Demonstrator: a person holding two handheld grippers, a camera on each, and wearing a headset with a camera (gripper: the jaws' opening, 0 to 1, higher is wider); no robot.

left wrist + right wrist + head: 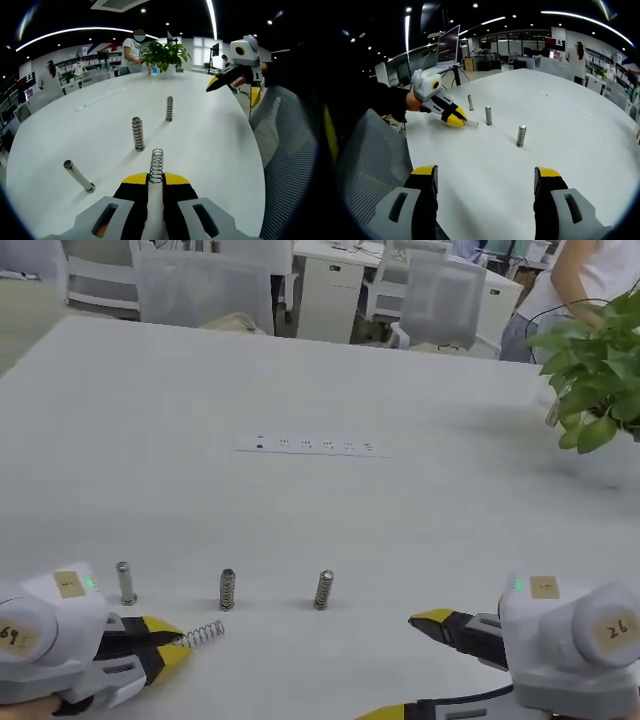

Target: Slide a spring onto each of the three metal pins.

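Your L gripper (156,176) tight on a spring (156,162) near the bare pin (78,176), R gripper (486,172) w/ jaws wide apart

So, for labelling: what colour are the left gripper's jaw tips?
Yellow, on the left gripper holding a spring; clearest in left gripper view.

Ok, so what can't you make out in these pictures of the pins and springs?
The held spring: rear end hidden between the left claw tips, left gripper view.
The middle spring and right spring: whether each sits fully down is too small to tell, head view.
The right claw: lower half cut off by the head view's bottom edge.
The white strip: markings too small, head view.
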